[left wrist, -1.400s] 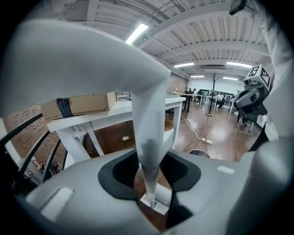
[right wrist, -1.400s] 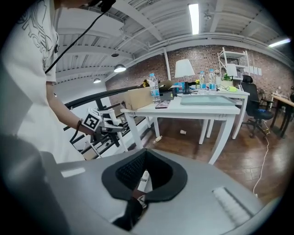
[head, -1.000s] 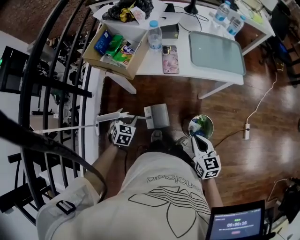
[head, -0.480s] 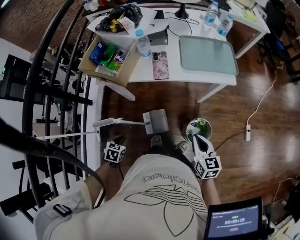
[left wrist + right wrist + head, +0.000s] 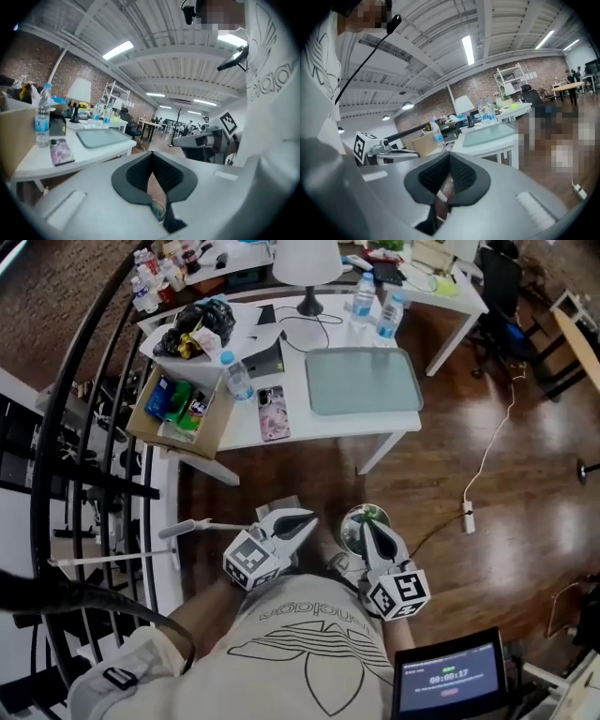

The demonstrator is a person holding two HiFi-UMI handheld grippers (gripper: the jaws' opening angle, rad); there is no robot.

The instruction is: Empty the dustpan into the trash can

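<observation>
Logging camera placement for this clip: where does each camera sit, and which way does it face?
Head view: on the person's head, looking steeply down at the table, trash can, left gripper, right gripper and the person's shirt.
Left gripper view: on the left gripper, facing roughly level toward the table; shows its shut jaws, the right gripper, the shirt.
Right gripper view: on the right gripper, also facing the table; shut jaws, left gripper, shirt.
Shared: all show the tray.
</observation>
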